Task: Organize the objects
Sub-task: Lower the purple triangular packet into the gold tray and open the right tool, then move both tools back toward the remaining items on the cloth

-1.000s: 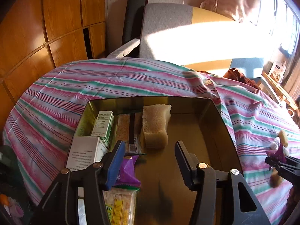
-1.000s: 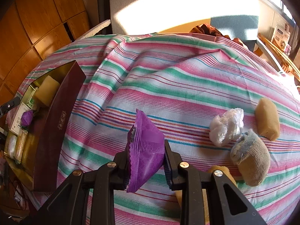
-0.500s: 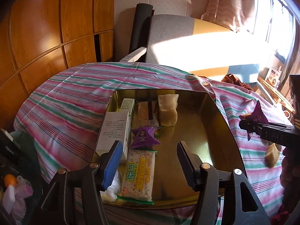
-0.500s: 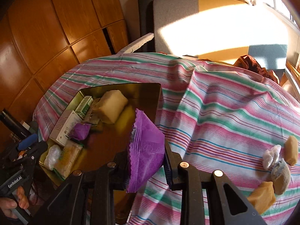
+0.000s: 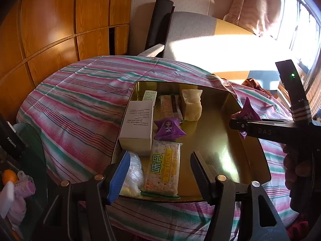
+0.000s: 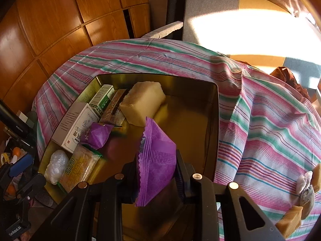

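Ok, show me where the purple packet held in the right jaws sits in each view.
Left wrist: purple packet at the right edge, poking above the right gripper, over the gold tin's right wall.
Right wrist: bottom centre, clamped upright.
Shared landmark: yellow sponge block at the tin's far end.

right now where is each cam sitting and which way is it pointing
Left wrist: on the left gripper, open, at the gold tin's near edge, facing across it; the right gripper and the person's hand show at right.
Right wrist: on the right gripper, above the tin, looking down; its jaws clamp a purple packet.
Shared: tin, white box, sponge block, striped cloth.
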Tool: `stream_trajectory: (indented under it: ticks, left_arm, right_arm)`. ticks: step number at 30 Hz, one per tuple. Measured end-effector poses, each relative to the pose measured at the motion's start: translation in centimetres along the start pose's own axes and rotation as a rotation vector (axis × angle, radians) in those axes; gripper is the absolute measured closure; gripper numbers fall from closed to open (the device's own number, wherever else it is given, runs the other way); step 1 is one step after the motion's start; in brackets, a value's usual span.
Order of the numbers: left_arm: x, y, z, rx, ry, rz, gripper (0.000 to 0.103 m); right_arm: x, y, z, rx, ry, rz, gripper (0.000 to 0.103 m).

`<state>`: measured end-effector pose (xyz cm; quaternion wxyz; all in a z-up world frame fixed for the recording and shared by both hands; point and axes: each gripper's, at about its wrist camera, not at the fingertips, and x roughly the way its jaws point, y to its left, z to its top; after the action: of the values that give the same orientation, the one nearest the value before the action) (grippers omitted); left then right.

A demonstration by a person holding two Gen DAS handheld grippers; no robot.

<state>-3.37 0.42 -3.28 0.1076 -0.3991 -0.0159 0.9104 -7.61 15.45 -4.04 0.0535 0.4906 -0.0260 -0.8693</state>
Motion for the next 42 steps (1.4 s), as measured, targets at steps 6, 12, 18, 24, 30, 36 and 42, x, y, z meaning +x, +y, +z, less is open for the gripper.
stream_trajectory:
  ticks: [6, 12, 18, 24, 30, 36, 42]
  left_arm:
    - [0.1, 0.9, -0.4, -0.02, 0.009, 0.004, 0.039]
    - [0.4, 1.6, -0.6, -0.035, 0.022, 0.007, 0.039]
    - [0.7, 2.1, -0.8, -0.048, 0.032, 0.011, 0.039]
    - [0.8, 2.5, -0.8, -0.061, 0.033, 0.012, 0.039]
    - [0.4, 2.0, -1.0, -0.054, 0.027, 0.003, 0.039]
    - [0.2, 1.4, -1.1, -0.039, 0.028, 0.001, 0.037]
    - [-0.2, 0.2, -0.9, -0.004, 0.017, -0.004, 0.036]
  right_arm:
    - [2.3, 0.5, 2.2, -0.018, 0.038, -0.06, 0.075]
    - [4.7, 0.6, 4.9, -0.014, 0.07, -0.144, 0.074]
    - [6.0, -0.6, 7.1, 0.064, 0.068, -0.121, 0.061]
    - [4.6, -1.1, 6.5, 0.094, 0.024, -0.087, 0.06]
    - [2.8, -2.0, 4.6, 0.136, -0.005, -0.068, 0.06]
    - [-0.6, -3.0, 2.2, 0.161, -0.067, -0.045, 0.058]
    - [-3.7, -4.2, -0.3, 0.18, -0.115, -0.035, 0.04]
